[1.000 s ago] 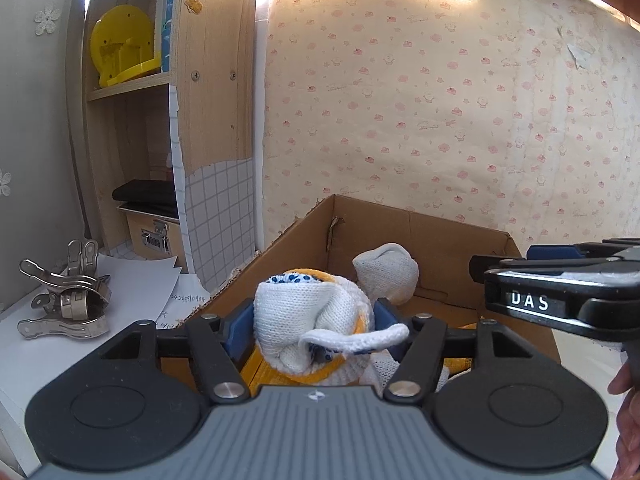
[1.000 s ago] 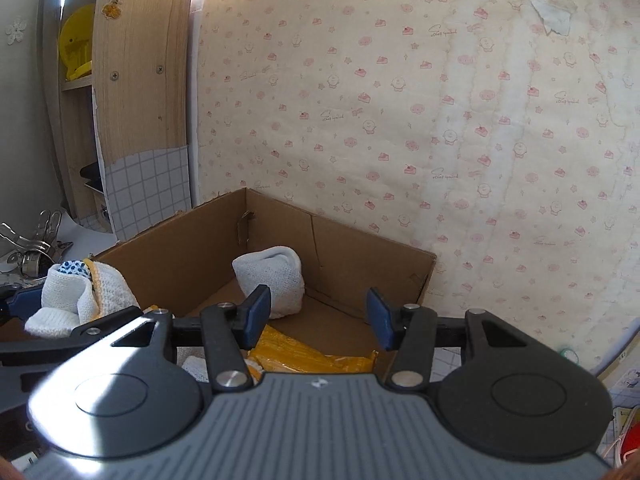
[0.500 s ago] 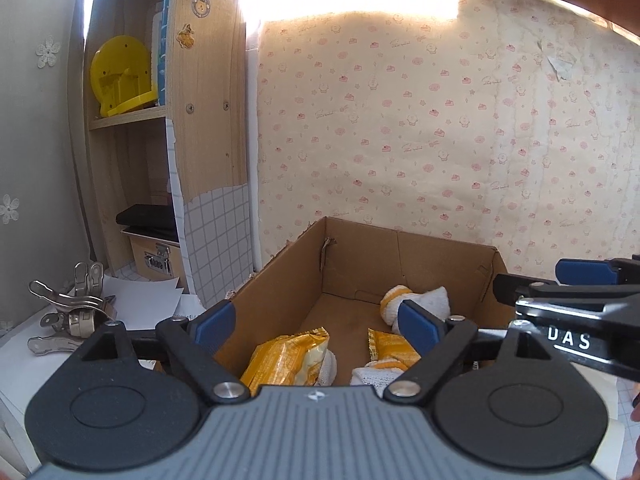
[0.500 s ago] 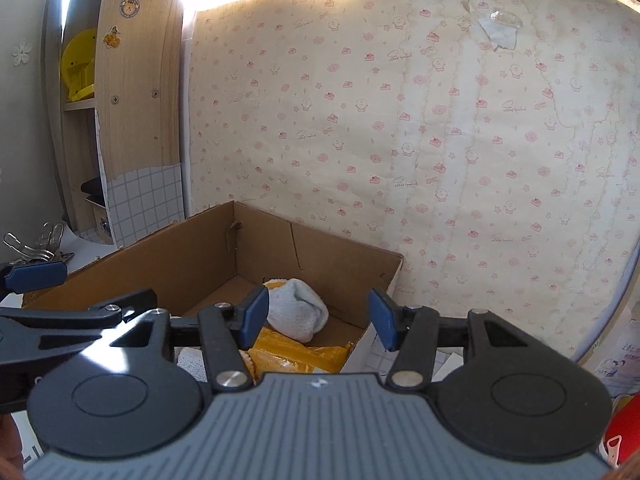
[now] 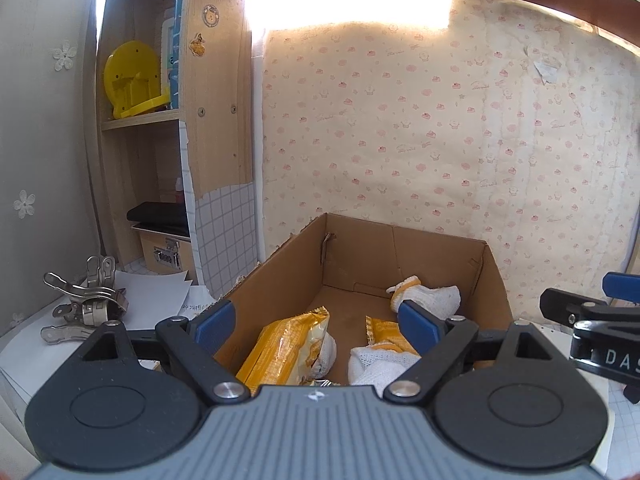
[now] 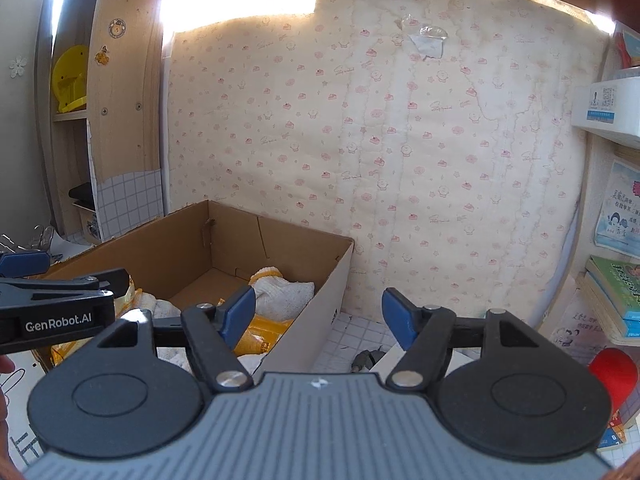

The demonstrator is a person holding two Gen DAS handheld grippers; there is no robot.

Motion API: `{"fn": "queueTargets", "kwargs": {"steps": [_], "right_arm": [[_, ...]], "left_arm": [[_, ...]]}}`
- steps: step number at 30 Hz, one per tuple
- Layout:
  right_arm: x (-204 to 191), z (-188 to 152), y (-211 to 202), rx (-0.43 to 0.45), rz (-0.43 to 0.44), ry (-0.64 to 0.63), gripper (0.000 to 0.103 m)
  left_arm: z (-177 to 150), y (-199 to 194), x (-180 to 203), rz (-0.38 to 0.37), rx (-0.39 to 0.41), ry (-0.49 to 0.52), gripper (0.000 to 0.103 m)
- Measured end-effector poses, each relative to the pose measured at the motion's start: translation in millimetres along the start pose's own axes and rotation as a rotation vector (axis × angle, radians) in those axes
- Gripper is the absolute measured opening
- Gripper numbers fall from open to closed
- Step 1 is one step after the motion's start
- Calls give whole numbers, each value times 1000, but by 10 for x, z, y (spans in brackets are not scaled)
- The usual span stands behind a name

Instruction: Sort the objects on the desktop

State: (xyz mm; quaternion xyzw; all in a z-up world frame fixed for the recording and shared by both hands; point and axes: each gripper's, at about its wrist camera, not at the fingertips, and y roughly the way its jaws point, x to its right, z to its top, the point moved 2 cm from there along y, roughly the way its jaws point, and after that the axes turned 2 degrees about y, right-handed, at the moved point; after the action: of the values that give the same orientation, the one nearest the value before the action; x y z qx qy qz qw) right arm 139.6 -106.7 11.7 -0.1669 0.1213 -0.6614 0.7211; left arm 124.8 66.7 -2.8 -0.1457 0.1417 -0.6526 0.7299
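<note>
An open cardboard box [image 5: 440, 248] stands on the desk against the wall; it also shows in the right wrist view [image 6: 304, 320]. Inside lie yellow snack packets [image 5: 288, 344] and white knitted gloves with yellow cuffs [image 5: 432, 298], one glove at the far end [image 6: 284, 290]. My left gripper [image 5: 316, 326] is open and empty above the box's near end. My right gripper [image 6: 318, 314] is open and empty, over the box's right wall and the tiled desk beside it.
Metal clips [image 5: 86, 304] and white papers [image 5: 152, 296] lie left of the box. A wooden shelf [image 5: 140, 120] holds a yellow object and a small case. Books [image 6: 616, 296] and a red object [image 6: 612, 376] sit at the right.
My left gripper opened and let go of a white and yellow glove, which now lies in the box. Both grippers have drawn back and risen; the right one swung to the right.
</note>
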Motion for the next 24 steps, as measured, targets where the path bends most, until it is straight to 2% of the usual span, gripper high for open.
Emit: {"fn": "queueTargets", "kwargs": {"steps": [24], "right_arm": [[2, -106, -461, 42, -1, 26, 70]], "left_arm": [[0, -295, 76, -22, 35, 21, 91]]}}
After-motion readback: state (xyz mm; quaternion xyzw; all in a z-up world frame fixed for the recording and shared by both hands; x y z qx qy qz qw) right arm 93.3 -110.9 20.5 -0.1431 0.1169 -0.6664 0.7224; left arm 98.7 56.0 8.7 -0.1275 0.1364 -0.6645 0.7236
